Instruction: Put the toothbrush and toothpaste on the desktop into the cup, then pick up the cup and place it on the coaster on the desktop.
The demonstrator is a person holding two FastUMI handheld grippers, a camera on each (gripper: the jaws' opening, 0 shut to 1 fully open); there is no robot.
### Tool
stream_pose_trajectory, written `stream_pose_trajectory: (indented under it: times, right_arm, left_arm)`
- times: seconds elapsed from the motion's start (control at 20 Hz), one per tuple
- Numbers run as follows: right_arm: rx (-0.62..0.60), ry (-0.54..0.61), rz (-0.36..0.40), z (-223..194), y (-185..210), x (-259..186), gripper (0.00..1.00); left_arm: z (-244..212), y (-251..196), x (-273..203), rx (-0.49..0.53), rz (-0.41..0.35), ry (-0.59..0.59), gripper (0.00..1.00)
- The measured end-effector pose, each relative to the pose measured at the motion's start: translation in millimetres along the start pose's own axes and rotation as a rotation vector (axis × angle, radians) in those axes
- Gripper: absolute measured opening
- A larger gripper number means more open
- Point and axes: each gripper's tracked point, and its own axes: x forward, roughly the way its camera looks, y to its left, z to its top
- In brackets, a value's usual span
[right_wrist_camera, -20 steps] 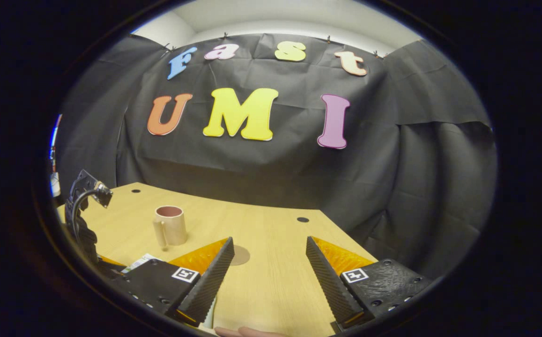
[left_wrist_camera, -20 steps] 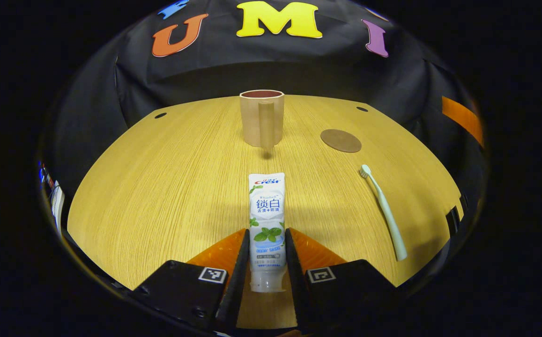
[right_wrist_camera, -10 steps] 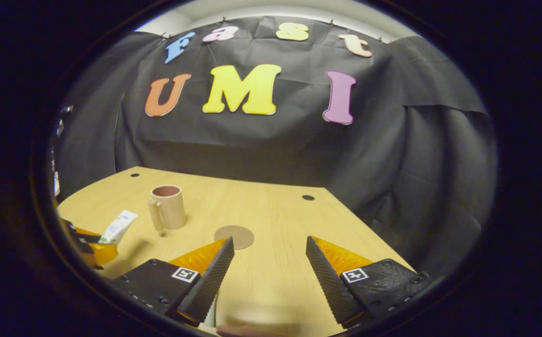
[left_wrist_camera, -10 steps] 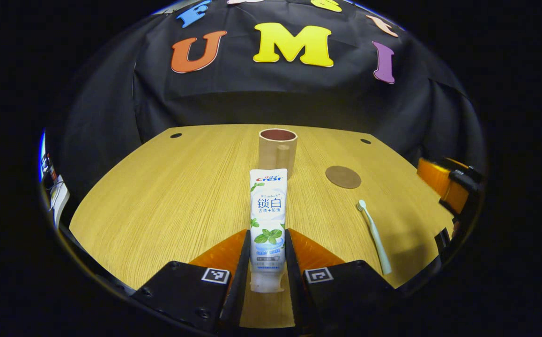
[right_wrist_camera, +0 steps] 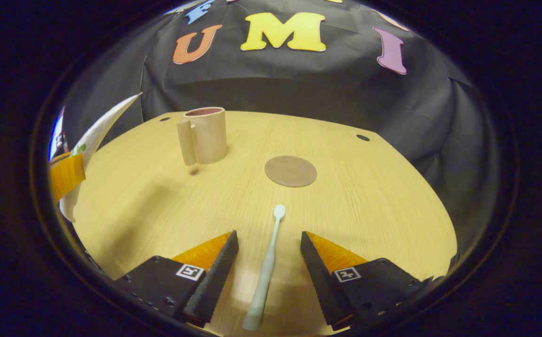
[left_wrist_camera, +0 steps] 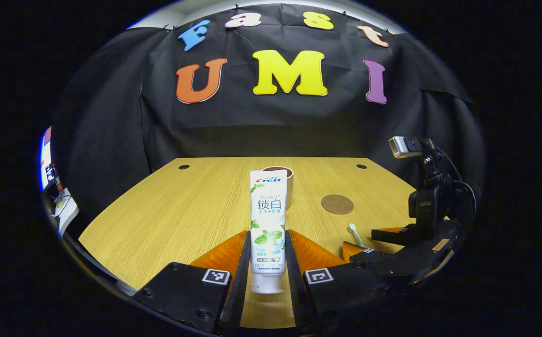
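Gripping the toothpaste between both fingers, our left tool holds the tube lifted off the desk, cap end toward the camera and flat end pointing at the far edge. In the left gripper view the tube covers most of the cup; we see just its dark rim and a strip of its side, and the handle is hidden. The coaster lies bare to the right of the cup. Of the toothbrush we make out the head and a short piece of neck; the rest is behind our right tool, which sits low near the desk's right edge.

In the right gripper view we see the whole cup, upright near the far left corner, handle facing the near edge, with nothing sticking out of it. The coaster lies near the middle of the desk. The toothbrush lies flat, head toward the coaster, between the spread fingers of our right tool; neither finger touches it. Its handle end is cut off at the bottom. At the far left, our left tool's orange finger and the toothpaste show stretched and blurred.
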Motion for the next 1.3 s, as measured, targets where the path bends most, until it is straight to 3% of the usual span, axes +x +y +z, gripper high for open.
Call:
stream_pose_trajectory:
  times: [0.15, 0.25, 0.35, 0.4, 0.45, 0.55, 0.6, 0.7, 1.1, 1.3]
  right_arm:
    - [0.029, 0.025, 0.052, -2.5, 3.8, 1.4, 0.87]
    - [0.067, 0.036, 0.063, -1.4, 2.4, 3.9, 0.69]
    - [0.055, 0.044, 0.098, -4.3, 6.6, 6.1, 0.44]
    - [0.063, 0.05, 0.1, -4.6, 4.0, 5.9, 0.21]
    - [0.074, 0.05, 0.104, -3.0, 4.1, 4.4, 0.09]
    - [0.111, 0.043, 0.104, 0.3, 0.2, 3.4, 0.08]
    - [0.105, 0.031, 0.088, 0.1, -0.7, 5.1, 0.01]
    - [0.094, -0.019, 0.075, 7.4, -2.5, -0.1, 0.01]
    - [0.13, -0.42, 0.118, 88.8, 1.8, -91.7, 0.0]
    - [0.167, -0.55, 0.111, 110.0, -7.9, -123.8, 0.0]
  left_arm:
    - [-3.6, 2.7, 3.1, -0.019, 0.01, 0.015, 0.44]
    - [-3.5, 5.0, 2.4, -0.027, 0.022, 0.017, 0.44]
    - [-2.4, 4.3, 2.4, -0.027, 0.027, 0.015, 0.44]
    - [-3.5, 3.6, 2.5, -0.027, 0.025, 0.017, 0.44]
    - [-4.2, 2.9, 2.3, -0.029, 0.023, 0.019, 0.44]
    - [-4.3, 3.9, 2.8, -0.03, 0.026, 0.019, 0.44]
    - [-3.1, 4.3, 2.4, -0.029, 0.03, 0.017, 0.44]
    - [-1.4, 6.0, 1.7, -0.026, 0.042, 0.014, 0.44]
    - [30.7, 13.7, -5.8, -0.103, 0.043, -0.067, 0.44]
    - [41.1, 9.8, -9.5, -0.074, 0.026, -0.126, 0.44]
